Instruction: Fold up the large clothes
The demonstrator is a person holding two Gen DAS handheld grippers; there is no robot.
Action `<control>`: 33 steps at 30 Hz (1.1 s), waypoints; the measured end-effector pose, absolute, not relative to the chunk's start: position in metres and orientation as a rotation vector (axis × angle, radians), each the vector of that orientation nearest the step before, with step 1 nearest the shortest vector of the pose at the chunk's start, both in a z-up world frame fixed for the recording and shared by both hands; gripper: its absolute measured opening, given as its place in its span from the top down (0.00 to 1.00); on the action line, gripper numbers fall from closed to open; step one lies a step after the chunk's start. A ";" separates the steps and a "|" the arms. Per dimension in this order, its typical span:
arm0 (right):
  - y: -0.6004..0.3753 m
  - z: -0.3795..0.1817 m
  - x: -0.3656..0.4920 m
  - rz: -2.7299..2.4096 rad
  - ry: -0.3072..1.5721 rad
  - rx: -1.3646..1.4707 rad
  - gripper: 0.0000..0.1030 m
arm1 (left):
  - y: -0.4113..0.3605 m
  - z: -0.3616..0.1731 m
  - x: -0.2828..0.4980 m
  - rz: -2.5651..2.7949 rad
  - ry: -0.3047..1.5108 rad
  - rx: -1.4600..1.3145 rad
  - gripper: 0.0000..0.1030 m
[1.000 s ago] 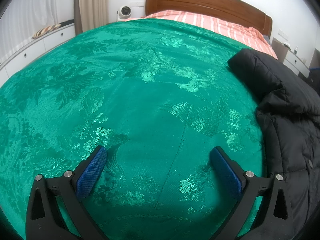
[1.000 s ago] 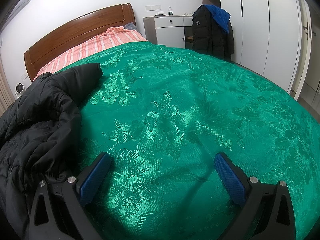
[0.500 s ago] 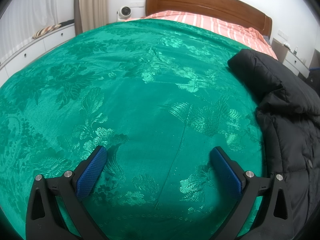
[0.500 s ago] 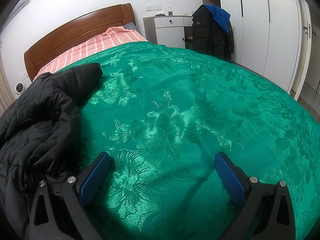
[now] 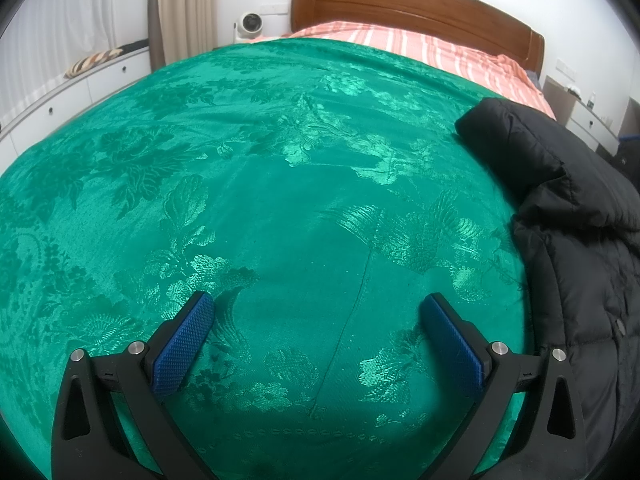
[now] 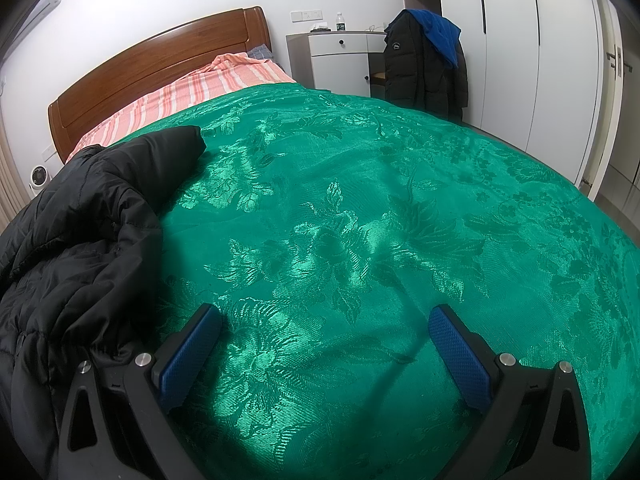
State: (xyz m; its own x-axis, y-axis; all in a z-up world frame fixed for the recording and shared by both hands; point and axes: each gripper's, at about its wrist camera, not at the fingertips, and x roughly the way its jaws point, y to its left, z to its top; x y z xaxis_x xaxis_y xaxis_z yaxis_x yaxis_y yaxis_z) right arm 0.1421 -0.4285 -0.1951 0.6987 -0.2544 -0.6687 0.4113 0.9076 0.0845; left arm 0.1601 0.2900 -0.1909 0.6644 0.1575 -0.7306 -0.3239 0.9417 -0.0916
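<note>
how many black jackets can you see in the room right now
2. One black puffer jacket lies crumpled on the green bedspread, between the two grippers. A second black jacket hangs by the white cabinet, with a blue garment draped over it. Others may be hidden.

Jacket point(image 5: 580, 240) lies on bedspread point(image 5: 280, 200), between both grippers.

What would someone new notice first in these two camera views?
A shiny green floral satin bedspread fills both views, running up to a brown wooden headboard. A crumpled black puffer jacket lies on it between the two open grippers: right of the left gripper, left of the right gripper.
</note>
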 end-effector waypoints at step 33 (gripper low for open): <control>-0.432 -0.191 0.144 -0.348 0.753 0.250 0.00 | 0.245 -0.130 0.075 -0.061 0.902 -0.479 0.01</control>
State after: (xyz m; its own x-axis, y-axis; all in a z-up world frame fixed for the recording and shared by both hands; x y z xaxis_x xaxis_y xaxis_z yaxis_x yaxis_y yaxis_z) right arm 0.1442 -0.4318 -0.1905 0.6769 -0.2181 -0.7031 0.3948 0.9137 0.0966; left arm 0.0747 0.2452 -0.1296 0.6260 -0.2486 -0.7392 -0.1470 0.8933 -0.4248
